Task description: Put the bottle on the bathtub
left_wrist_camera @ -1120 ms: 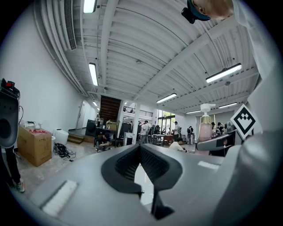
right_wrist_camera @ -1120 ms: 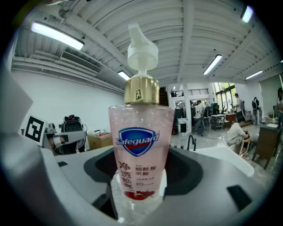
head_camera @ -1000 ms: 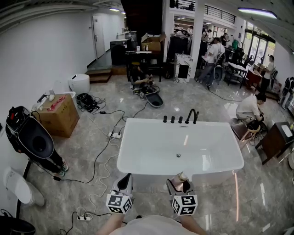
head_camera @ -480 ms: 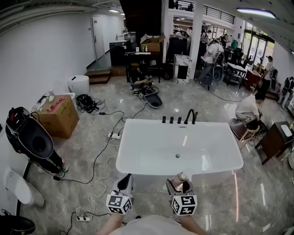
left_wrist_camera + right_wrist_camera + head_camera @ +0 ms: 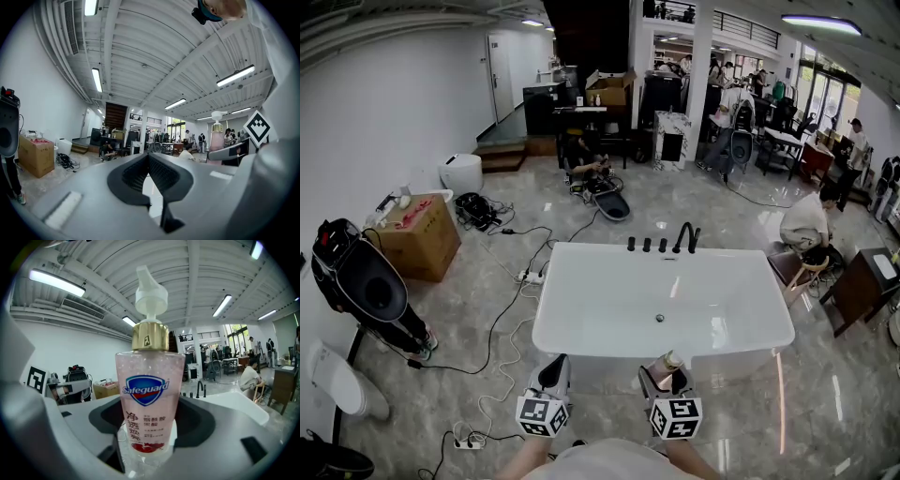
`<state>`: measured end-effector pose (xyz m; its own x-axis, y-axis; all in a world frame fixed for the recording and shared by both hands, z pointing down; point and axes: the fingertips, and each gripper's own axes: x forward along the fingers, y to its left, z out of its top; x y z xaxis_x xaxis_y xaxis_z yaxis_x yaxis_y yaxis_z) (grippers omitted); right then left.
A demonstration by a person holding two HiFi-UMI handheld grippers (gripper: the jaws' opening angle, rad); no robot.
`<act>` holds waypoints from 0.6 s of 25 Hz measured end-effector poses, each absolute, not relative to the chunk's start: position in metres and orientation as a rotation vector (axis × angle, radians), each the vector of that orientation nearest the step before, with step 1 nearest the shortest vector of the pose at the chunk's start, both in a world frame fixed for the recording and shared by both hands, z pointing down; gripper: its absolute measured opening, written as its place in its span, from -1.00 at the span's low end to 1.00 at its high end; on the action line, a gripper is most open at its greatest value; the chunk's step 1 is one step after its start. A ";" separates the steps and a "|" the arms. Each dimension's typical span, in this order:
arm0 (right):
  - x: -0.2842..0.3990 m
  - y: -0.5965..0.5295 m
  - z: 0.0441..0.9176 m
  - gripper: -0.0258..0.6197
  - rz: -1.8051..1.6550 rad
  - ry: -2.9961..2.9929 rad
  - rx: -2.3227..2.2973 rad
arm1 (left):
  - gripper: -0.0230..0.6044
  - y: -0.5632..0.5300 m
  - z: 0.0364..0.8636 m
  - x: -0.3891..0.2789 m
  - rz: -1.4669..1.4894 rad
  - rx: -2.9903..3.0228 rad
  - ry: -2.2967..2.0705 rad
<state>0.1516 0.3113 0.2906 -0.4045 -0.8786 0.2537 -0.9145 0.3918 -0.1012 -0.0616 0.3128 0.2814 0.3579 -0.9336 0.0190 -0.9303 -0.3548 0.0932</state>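
A pink soap bottle (image 5: 149, 394) with a gold collar and white pump stands upright between the jaws of my right gripper (image 5: 667, 377), which is shut on it. In the head view only the bottle's pump top (image 5: 672, 360) shows above that gripper. The white bathtub (image 5: 581, 349) lies just ahead, its near rim right beyond both grippers, and its far end (image 5: 236, 408) shows past the bottle. My left gripper (image 5: 551, 375) hangs beside the right one, shut with nothing in it. The bottle (image 5: 216, 136) also shows at the right of the left gripper view.
A black faucet set (image 5: 684, 237) stands on the tub's far rim. Cables and power strips (image 5: 511, 314) trail over the floor to the left, near a cardboard box (image 5: 417, 234) and a black device (image 5: 361, 281). A crouching person (image 5: 811, 225) and a dark table (image 5: 862, 286) are at the right.
The view has drifted slightly, so the bathtub sits a little lower and further left. Both grippers hold their places, the right still shut on the bottle. People in the background have moved.
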 end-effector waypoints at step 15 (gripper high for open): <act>0.212 0.304 0.293 0.03 0.347 -2.525 1.597 | -0.90 0.319 0.282 -0.010 -0.026 2.504 -1.787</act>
